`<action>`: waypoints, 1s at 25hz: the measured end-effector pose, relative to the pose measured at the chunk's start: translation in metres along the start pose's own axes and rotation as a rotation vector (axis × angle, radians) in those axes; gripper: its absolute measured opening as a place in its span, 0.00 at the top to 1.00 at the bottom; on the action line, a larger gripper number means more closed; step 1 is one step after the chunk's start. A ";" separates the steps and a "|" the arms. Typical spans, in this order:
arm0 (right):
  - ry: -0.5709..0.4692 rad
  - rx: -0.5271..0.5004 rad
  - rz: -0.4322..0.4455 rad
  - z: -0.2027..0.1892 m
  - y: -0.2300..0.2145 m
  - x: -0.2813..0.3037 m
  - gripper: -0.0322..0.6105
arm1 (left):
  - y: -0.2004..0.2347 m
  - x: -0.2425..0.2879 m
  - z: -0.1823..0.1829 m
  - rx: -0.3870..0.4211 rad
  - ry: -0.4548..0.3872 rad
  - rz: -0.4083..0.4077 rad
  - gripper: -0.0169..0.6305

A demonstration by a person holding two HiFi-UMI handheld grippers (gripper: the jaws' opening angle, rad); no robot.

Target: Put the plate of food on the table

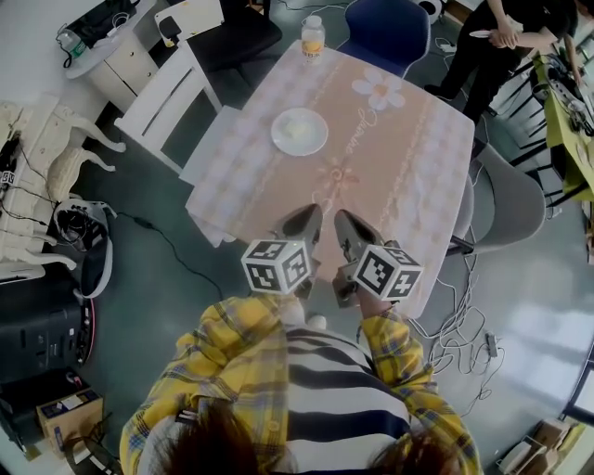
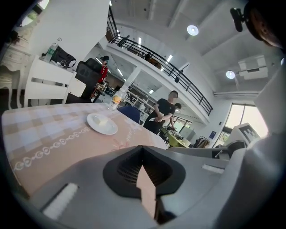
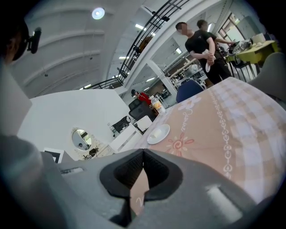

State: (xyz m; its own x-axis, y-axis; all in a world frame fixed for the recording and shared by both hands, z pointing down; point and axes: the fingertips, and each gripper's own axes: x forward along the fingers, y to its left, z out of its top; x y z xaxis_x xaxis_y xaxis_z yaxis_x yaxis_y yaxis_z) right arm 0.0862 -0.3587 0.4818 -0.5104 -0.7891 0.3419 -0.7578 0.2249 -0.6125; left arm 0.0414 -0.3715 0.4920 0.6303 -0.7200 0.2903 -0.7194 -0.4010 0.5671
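Note:
A white plate [image 1: 299,131] with a pale piece of food stands on the pink-clothed table [image 1: 390,176], toward its far middle. Both grippers hover side by side over the table's near edge, well short of the plate. In the head view my left gripper [image 1: 309,215] and my right gripper [image 1: 342,218] are both shut with nothing in them. The left gripper view has the plate [image 2: 102,123] ahead to the left, beyond the shut left gripper [image 2: 142,148]. The right gripper view shows the plate [image 3: 158,133] ahead, past the shut right gripper [image 3: 143,152].
A capped bottle [image 1: 314,39] stands at the table's far edge. A white chair [image 1: 172,93] is at the left, a blue chair [image 1: 385,28] at the far side, a grey chair [image 1: 506,199] at the right. A person [image 1: 506,37] stands at the back right. Cables [image 1: 459,325] lie on the floor.

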 end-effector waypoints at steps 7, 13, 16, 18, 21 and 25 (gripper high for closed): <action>-0.023 -0.016 -0.023 -0.015 -0.001 -0.037 0.95 | -0.025 -0.020 -0.024 0.036 0.015 -0.018 0.98; -0.025 -0.036 -0.015 -0.030 0.007 -0.062 0.95 | -0.040 -0.042 -0.042 0.036 0.014 -0.021 0.98; -0.021 -0.045 -0.012 -0.041 0.010 -0.074 0.95 | -0.047 -0.054 -0.051 0.037 0.007 -0.018 0.98; -0.021 -0.052 -0.011 -0.046 0.012 -0.082 0.95 | -0.052 -0.062 -0.057 0.040 0.003 -0.016 0.98; -0.026 -0.072 -0.004 -0.051 0.017 -0.092 0.95 | -0.057 -0.073 -0.063 0.038 -0.006 -0.010 0.98; -0.027 -0.095 0.006 -0.060 0.024 -0.104 0.95 | -0.061 -0.087 -0.070 0.030 -0.020 -0.001 0.98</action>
State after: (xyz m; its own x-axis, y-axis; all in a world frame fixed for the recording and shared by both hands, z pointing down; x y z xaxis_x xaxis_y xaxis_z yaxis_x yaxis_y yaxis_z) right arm 0.0964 -0.2370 0.4746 -0.5050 -0.8023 0.3182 -0.7906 0.2820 -0.5436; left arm 0.0506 -0.2449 0.4859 0.6251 -0.7306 0.2747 -0.7277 -0.4183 0.5436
